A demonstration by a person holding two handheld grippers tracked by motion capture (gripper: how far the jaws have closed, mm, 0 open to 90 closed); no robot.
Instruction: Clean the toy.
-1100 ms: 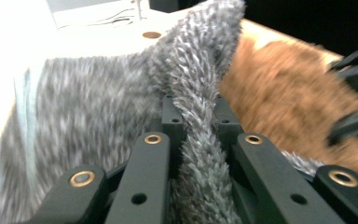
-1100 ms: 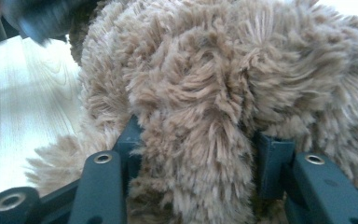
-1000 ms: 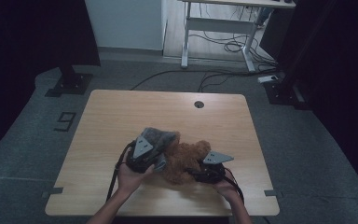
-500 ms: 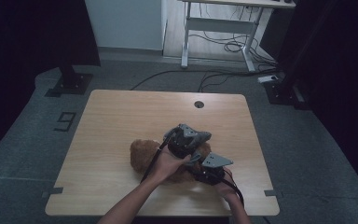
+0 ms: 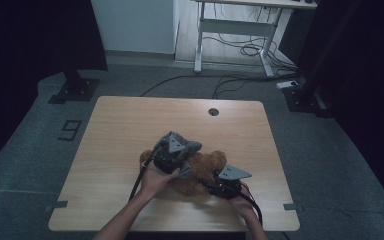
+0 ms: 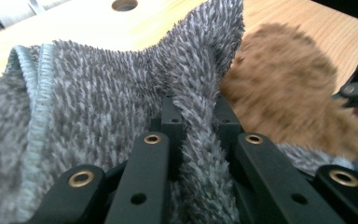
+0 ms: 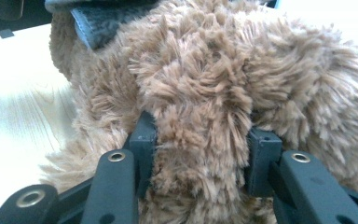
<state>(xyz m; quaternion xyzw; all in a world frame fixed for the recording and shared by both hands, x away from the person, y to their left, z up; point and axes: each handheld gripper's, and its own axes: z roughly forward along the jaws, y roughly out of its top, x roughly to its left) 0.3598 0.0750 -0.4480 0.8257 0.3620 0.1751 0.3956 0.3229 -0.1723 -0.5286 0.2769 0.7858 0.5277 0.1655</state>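
Observation:
A brown plush bear (image 5: pixel 207 167) lies on the wooden table (image 5: pixel 130 120) near its front edge. My left gripper (image 5: pixel 184 153) hovers over the bear's left side, shut on a fold of grey fleece cloth (image 6: pixel 98 107). In the left gripper view the fleece is pinched between the jaws (image 6: pixel 199 116), with the bear (image 6: pixel 284 93) just behind it. My right gripper (image 5: pixel 209 183) lies low at the bear's right. Its jaws have just been closing and are clamped on a thick brown limb of the bear (image 7: pixel 200 135). A strip of the grey cloth (image 7: pixel 102 18) crosses the bear's top.
A round cable hole (image 5: pixel 213 111) sits near the table's far edge. Beyond the table are a white desk frame (image 5: pixel 235 40), floor cables (image 5: pixel 240 50) and black stand bases (image 5: pixel 75 90). Bare wood stretches to the left and far side of the bear.
My left gripper swung right across the bear with the grey cloth, then came partway back to the left. The right gripper stayed in place on the bear.

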